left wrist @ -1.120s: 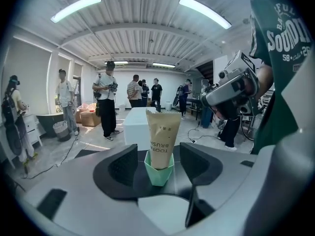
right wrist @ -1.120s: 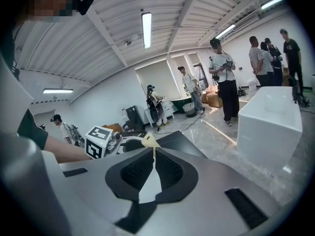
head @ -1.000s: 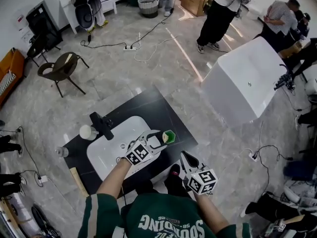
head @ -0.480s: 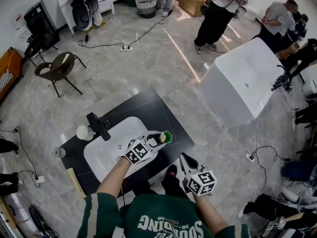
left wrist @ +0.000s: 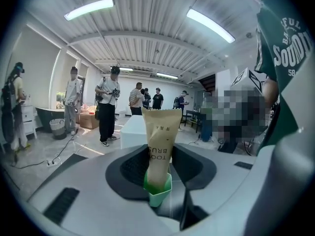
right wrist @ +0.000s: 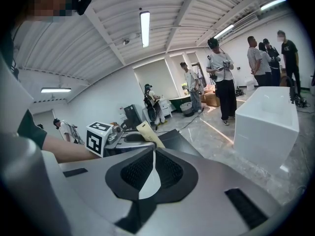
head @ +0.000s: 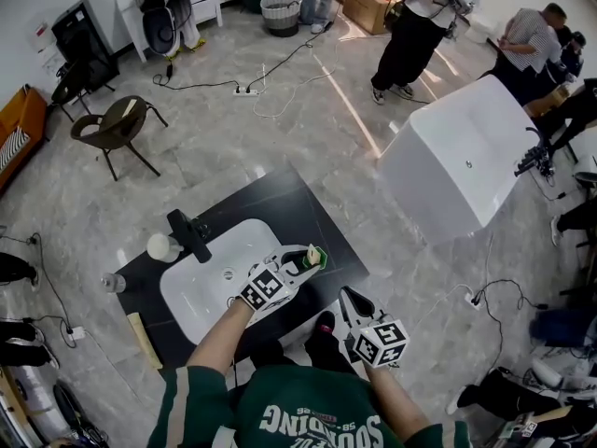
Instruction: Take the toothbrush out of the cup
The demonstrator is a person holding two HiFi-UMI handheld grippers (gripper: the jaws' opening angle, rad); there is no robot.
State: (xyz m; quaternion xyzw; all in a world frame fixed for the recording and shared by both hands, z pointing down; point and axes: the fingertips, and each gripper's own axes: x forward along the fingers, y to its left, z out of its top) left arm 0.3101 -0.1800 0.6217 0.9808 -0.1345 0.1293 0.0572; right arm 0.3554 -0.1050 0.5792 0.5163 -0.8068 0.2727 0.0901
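The left tool (left wrist: 158,157) is clamped on the toothbrush (left wrist: 158,132), a tan paper-wrapped one. Its jaws have just been closing, and both dark pads are pressed against the sides of the wrapper, low on its length. Directly beneath the grip the small green cup (left wrist: 160,193) is seen, with the foot of the wrapper lodged inside it, so the toothbrush is not yet taken out. Whether the cup is resting on the bench or being carried by the wrapper cannot be told from either view.

In the head view the cup is found toward the right end of the black bench (head: 280,199), just beside the white basin (head: 201,292). The black tap (head: 189,233) is set well apart on the basin's far side. The right tool (head: 353,303) is held off the bench's near edge, its jaws drawn together on nothing.

With the grip made, the take-out is judged to be at its start. A straight upward pull is called for, and so light a cup may be dragged along if the wrapper is wedged.
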